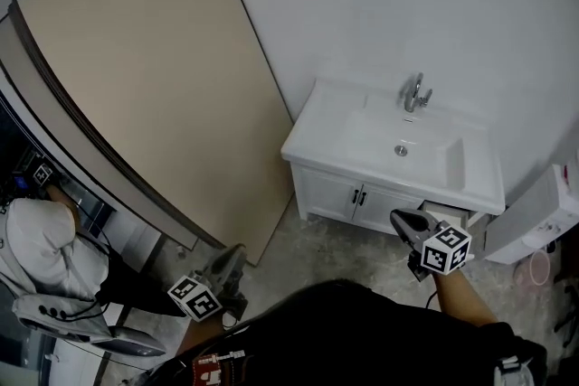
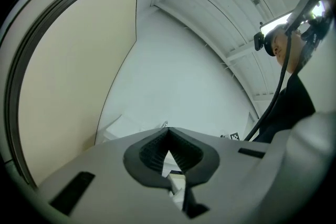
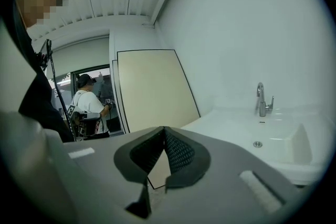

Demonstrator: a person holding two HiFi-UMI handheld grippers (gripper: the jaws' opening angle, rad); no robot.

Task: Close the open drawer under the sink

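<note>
Drawer [image 1: 450,214] under the sink [image 1: 317,136] stands pulled out at the right end of the white vanity in the head view, so the closing is not yet done; the right gripper [image 1: 401,221] hovers just beside its front, while the left gripper [image 1: 233,256] hangs well apart, low over the floor. Left gripper view: jaws pressed together on nothing, facing a bare wall. Right gripper view: jaws likewise together and empty above the sink's front edge, drawer out of sight, so I judge the whole push remains.

Marbled floor [image 1: 312,259] carries sink cabinet [image 1: 348,194] and beige panel [image 1: 154,77].
</note>
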